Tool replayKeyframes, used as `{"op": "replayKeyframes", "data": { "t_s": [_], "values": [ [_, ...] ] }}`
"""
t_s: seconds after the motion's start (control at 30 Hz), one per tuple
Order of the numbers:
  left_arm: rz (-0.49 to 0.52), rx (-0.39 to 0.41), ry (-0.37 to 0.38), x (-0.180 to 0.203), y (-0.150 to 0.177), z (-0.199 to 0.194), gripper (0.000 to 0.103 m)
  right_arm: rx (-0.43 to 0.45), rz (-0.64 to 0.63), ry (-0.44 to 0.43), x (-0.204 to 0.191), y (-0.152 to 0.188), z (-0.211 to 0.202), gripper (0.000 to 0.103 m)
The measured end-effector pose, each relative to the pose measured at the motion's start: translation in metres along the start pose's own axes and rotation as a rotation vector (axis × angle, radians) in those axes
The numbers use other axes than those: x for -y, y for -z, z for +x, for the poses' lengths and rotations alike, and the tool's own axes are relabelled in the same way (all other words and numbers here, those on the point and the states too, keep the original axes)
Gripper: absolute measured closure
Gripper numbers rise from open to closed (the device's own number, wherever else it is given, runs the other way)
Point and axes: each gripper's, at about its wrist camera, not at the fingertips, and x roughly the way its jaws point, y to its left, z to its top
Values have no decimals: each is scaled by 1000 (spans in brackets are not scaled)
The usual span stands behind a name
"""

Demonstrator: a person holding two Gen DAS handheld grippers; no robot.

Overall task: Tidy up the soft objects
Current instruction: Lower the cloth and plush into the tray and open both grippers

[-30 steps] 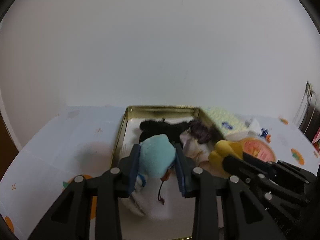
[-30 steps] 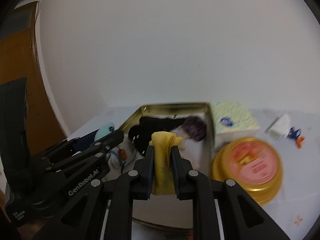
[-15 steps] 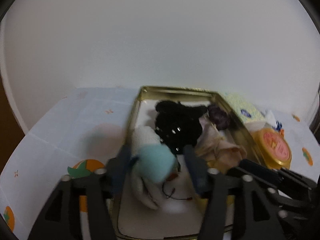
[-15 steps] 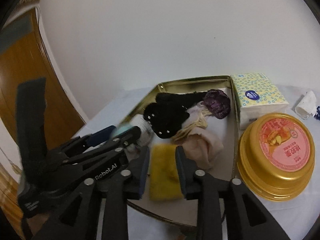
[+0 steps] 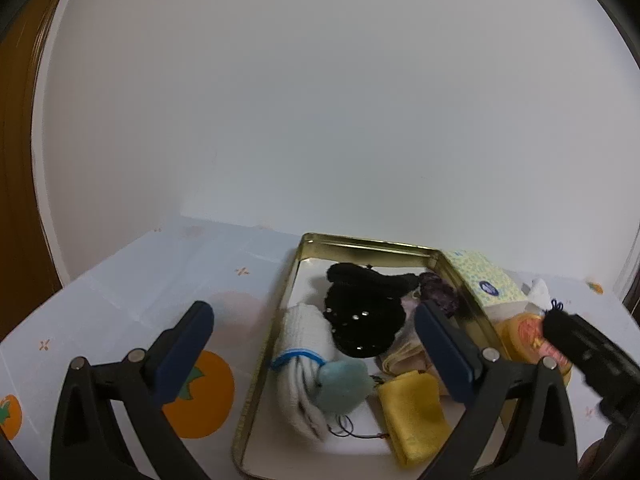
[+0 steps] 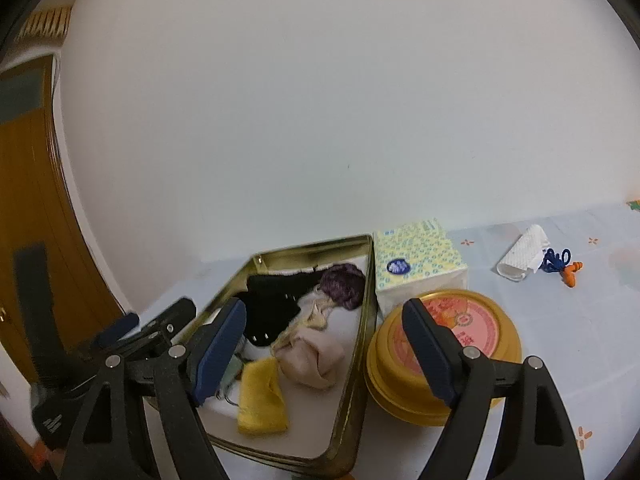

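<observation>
A gold metal tin [image 5: 280, 320] [image 6: 362, 320] holds the soft things. In it lie a white rolled sock with a light blue plush [image 5: 340, 380], a yellow cloth [image 5: 416, 412] [image 6: 262, 400], a black knitted piece [image 5: 364, 316] [image 6: 272, 308], a purple piece [image 5: 440, 292] [image 6: 344, 284] and a beige cloth [image 6: 310, 356]. My left gripper [image 5: 316, 350] is open and empty above the tin's near end. My right gripper [image 6: 324, 352] is open and empty, above the tin's right wall.
A yellow-patterned tissue pack [image 6: 416, 260] [image 5: 484, 284] stands right of the tin. A round gold container with a red lid [image 6: 452, 344] [image 5: 528, 332] sits in front of it. A white roll [image 6: 520, 256] and blue-orange earplugs [image 6: 560, 264] lie far right. A wall is behind.
Both grippers opened and pulled back. The left let go of the blue plush and sock, the right let go of the yellow cloth; both now lie in the tin.
</observation>
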Motion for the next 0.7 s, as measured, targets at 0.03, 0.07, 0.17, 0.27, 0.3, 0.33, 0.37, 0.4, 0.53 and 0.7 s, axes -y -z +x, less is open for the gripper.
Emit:
{"op": "replayKeyframes", "data": {
  "t_s": [0.03, 0.07, 0.17, 0.27, 0.3, 0.33, 0.37, 0.4, 0.53, 0.7],
  "values": [
    [22, 6, -2, 5, 1, 0, 1, -6, -25, 9, -3, 2, 2, 21],
    [40, 9, -2, 11, 3, 2, 1, -6, -50, 18, -5, 4, -4, 21],
    [92, 13, -20, 22, 4, 2, 2, 24, -116, 56, -10, 6, -12, 21],
    [92, 34, -16, 22, 4, -1, 1, 41, -141, 80, -7, 7, -16, 21],
    [90, 37, -19, 21, 4, -2, 1, 41, -146, 88, -5, 7, -16, 21],
    [87, 39, -23, 20, 4, -2, 1, 37, -150, 95, -2, 7, -16, 21],
    [84, 41, -28, 19, 4, -2, 1, 32, -152, 100, 1, 7, -15, 21],
    [82, 43, -32, 19, 5, -3, 1, 28, -155, 105, 3, 7, -16, 21],
    [85, 54, -56, 21, 5, -6, 1, 15, -173, 131, 18, 8, -20, 21],
    [82, 55, -47, 28, 8, -10, 1, 5, -151, 146, 40, 5, -26, 21]
  ]
}}
